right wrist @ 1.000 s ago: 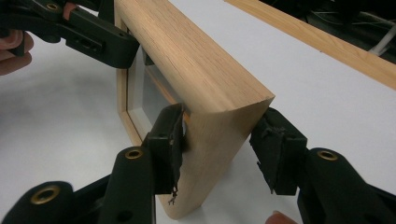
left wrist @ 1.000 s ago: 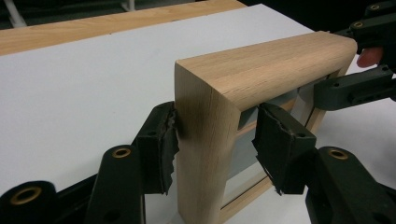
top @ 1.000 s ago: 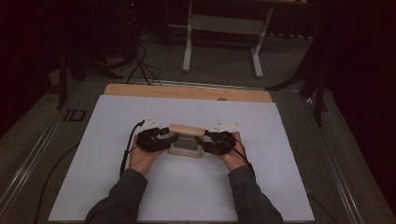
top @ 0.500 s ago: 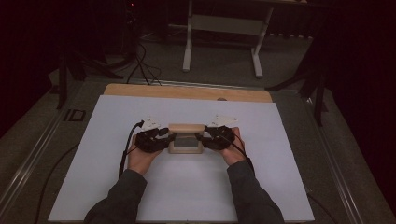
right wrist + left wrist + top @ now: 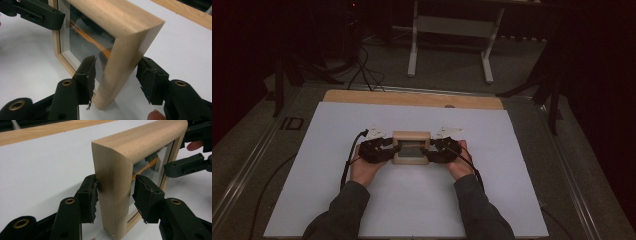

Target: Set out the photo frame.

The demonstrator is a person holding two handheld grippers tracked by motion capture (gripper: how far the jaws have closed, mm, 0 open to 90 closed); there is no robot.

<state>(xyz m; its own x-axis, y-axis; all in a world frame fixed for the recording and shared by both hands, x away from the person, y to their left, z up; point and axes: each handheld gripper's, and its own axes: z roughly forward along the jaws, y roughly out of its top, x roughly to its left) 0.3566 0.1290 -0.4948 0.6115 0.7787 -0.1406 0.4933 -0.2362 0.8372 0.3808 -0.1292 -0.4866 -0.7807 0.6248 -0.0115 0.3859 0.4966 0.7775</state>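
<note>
Covering wooden table (image 5: pixel 412 98) — white sheet (image 5: pixel 337 130)

The picture frame (image 5: pixel 117 182) is showing pale, light-brown wood with fine grain, its glass (image 5: pixel 85 42) carrying an orange streak; both claws, left (image 5: pixel 113 195) and right (image 5: pixel 116 80), are showing black with brass-coloured rivets; the bench (image 5: pixel 512 165) is lying white, edged with a tan wooden strip (image 5: pixel 412 98); the sleeves (image 5: pixel 339 215) are showing dark grey.
</note>
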